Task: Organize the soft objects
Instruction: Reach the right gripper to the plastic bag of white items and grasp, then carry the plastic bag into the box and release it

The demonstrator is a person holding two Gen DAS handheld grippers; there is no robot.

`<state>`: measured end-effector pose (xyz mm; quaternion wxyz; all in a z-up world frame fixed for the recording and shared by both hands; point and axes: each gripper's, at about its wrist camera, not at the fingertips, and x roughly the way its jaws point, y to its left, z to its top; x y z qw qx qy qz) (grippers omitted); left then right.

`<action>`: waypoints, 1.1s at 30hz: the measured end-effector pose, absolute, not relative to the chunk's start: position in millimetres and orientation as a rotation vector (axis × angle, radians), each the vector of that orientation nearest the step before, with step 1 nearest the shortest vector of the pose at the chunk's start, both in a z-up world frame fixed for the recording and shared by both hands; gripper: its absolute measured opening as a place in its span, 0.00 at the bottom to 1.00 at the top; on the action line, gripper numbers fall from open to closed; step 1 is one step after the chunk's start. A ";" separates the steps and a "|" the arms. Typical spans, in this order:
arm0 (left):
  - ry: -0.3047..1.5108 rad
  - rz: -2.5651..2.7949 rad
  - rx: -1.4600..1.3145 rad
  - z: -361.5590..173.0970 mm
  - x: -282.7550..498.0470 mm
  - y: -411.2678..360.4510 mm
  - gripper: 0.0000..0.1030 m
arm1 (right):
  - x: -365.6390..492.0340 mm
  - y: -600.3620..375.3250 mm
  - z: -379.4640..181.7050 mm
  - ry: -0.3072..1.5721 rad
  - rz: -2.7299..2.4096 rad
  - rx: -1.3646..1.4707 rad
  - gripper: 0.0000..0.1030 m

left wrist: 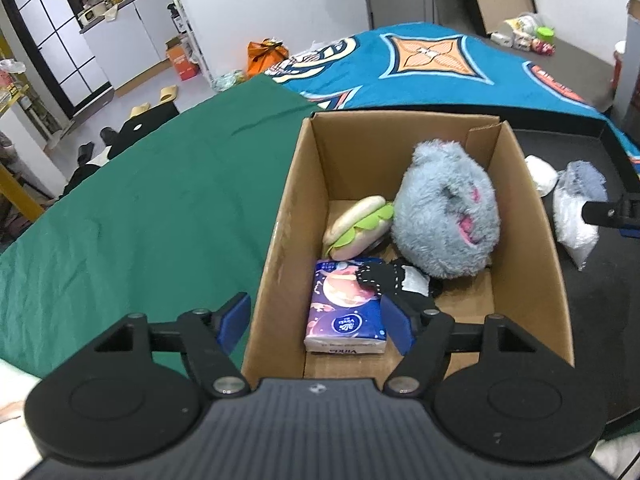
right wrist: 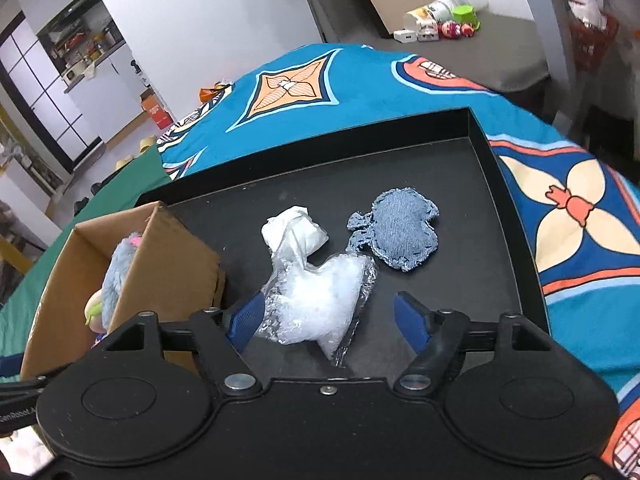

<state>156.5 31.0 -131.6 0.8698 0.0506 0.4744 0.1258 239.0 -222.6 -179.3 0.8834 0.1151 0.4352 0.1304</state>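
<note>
A cardboard box point(left wrist: 276, 240) holds a fluffy blue plush point(left wrist: 444, 216), a plush hot dog point(left wrist: 360, 224), a purple tissue pack point(left wrist: 344, 312) and a black-and-white fabric piece point(left wrist: 396, 280). My left gripper point(left wrist: 316, 324) is open and empty above the box's near end. On the black tray point(right wrist: 492, 272) lie a clear bag of white filling point(right wrist: 320, 304), a white wad point(right wrist: 294, 228) and a denim cushion point(right wrist: 404, 232). My right gripper point(right wrist: 330, 320) is open, its fingers either side of the clear bag. The box also shows in the right wrist view point(right wrist: 168, 264).
A green cloth point(left wrist: 140, 208) lies left of the box. A teal patterned blanket point(right wrist: 360, 92) covers the surface behind and right of the tray. Small items point(right wrist: 440, 24) stand on a grey surface far back. The right gripper's finger shows in the left wrist view point(left wrist: 604, 212).
</note>
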 end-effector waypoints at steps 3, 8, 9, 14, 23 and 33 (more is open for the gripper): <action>1.006 0.282 0.113 -133.7 159.7 29.1 0.68 | 245.6 -226.3 -184.8 0.912 0.286 0.264 0.69; 1.032 0.317 0.167 -138.6 164.9 18.3 0.69 | 252.8 -225.9 -199.7 0.955 0.299 0.295 0.49; 1.036 0.322 0.175 -139.0 165.3 17.5 0.69 | 253.1 -225.8 -202.1 0.964 0.307 0.297 0.41; 1.042 0.343 0.206 -135.4 166.2 16.2 0.69 | 249.7 -220.5 -198.9 0.967 0.370 0.278 0.25; 1.036 0.363 0.228 -123.8 163.9 13.5 0.69 | 237.8 -228.5 -182.7 0.954 0.370 0.305 0.22; 1.020 0.374 0.200 -110.6 153.4 18.8 0.69 | 223.2 -227.4 -161.3 0.910 0.378 0.301 0.22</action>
